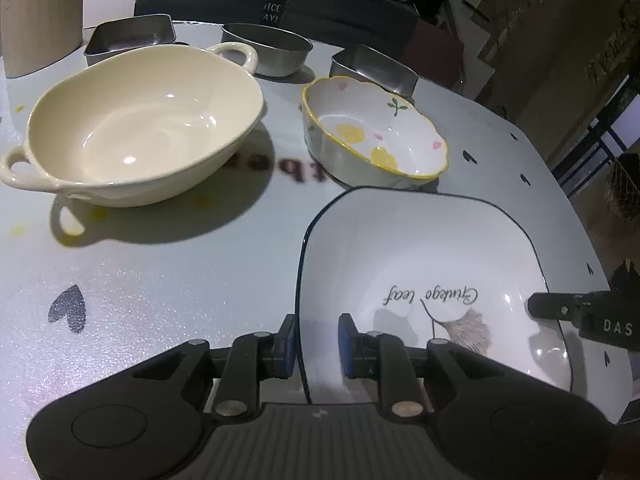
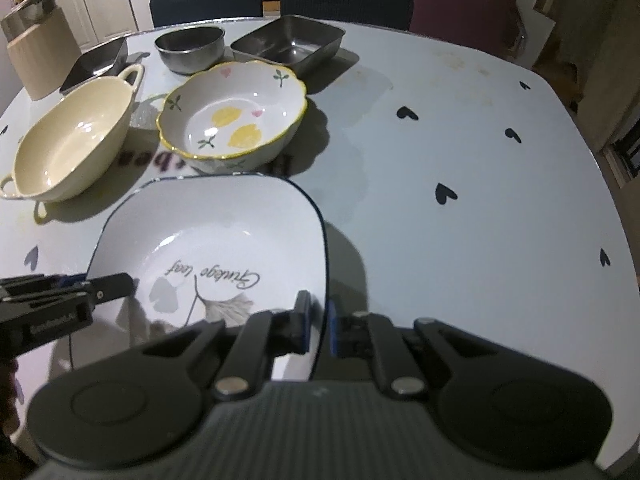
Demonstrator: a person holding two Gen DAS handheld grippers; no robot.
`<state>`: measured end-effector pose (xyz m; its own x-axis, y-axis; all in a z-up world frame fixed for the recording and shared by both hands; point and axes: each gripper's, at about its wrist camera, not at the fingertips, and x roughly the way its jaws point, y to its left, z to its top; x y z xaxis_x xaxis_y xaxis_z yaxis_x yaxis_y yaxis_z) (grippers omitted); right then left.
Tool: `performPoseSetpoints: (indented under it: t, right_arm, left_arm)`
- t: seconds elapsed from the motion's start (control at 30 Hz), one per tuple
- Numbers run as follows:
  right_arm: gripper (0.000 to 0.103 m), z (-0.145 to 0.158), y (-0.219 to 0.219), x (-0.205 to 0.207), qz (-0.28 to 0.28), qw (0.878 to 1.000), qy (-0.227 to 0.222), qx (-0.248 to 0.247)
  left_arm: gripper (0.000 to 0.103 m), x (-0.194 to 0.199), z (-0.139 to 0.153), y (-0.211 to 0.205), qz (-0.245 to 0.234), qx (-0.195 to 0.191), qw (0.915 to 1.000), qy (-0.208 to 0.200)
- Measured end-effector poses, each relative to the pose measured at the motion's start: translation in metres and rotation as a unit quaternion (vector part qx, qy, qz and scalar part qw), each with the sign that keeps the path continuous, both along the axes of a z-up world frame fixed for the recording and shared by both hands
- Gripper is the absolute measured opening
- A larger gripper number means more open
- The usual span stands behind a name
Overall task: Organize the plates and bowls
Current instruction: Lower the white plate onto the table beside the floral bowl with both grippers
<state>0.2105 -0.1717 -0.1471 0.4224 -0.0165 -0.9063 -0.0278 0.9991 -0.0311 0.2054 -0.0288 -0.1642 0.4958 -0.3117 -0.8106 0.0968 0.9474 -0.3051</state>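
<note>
- The plate (image 1: 420, 264) is glazed ceramic: probably stiff, heavy, slippery and breakable, so best gripped at opposite rims.
- It sits at the near edge of the table (image 2: 460, 240), just before the floral bowl (image 1: 372, 132).
- The left gripper (image 1: 318, 346) straddles its left rim, seemingly clamped.
- The right gripper (image 2: 319, 328) is clenched on its right rim.
- The cream bowl (image 1: 140, 120) stands farther left.
</note>
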Motion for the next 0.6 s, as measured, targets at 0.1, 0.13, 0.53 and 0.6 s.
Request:
performPoseSetpoints:
  t: [0.1,0.13,0.53,0.6]
  right_arm:
    - [0.01,-0.001,0.001,0.001,0.006,1.0,0.0,-0.003]
    - [0.01,-0.001,0.001,0.002,0.006,1.0,0.0,-0.004]
    - [0.009,-0.012,-0.003,0.006,0.017,1.0,0.019,-0.002]
    - [0.005,-0.014,-0.004,0.008,0.023,1.0,0.017,-0.007]
  left_arm:
    - [0.022,0.0,0.0,0.002,0.0,-0.002,1.0,0.003]
    - [0.021,0.0,0.001,0.002,0.0,-0.003,1.0,0.005]
    - [0.013,-0.005,0.01,0.005,-0.007,0.003,1.0,0.004]
    - [0.012,-0.005,0.011,0.004,-0.01,0.005,0.9999,0.005]
